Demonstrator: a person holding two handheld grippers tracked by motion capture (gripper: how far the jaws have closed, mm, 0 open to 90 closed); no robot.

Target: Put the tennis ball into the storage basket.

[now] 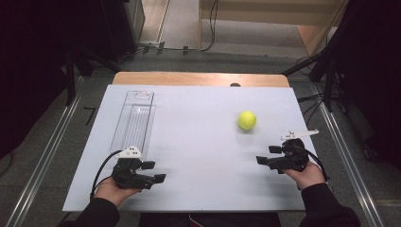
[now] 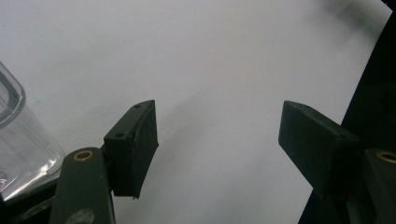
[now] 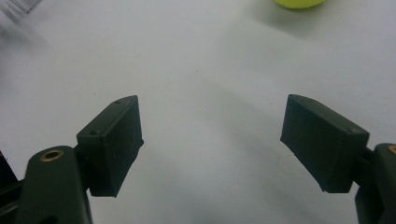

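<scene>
White surface [image 1: 198, 156]: the left hand-held gripper [image 1: 153, 172] and right hand-held gripper [image 1: 268, 154] rest low near its front edge, jaws spread and empty. Beyond the right one sits a yellow-green ball [image 1: 247, 120]; the clear tray [image 1: 134, 122] at left looks empty.

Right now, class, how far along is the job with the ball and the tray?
Nothing looks done yet: the ball lies on the table, apart from the clear tray. Nothing is in hand: the left claw and the right claw are both open and hold nothing, resting near the table's front edge. Left, probably: the right claw, the nearer one, picks up the ball and moves it to the tray.
</scene>
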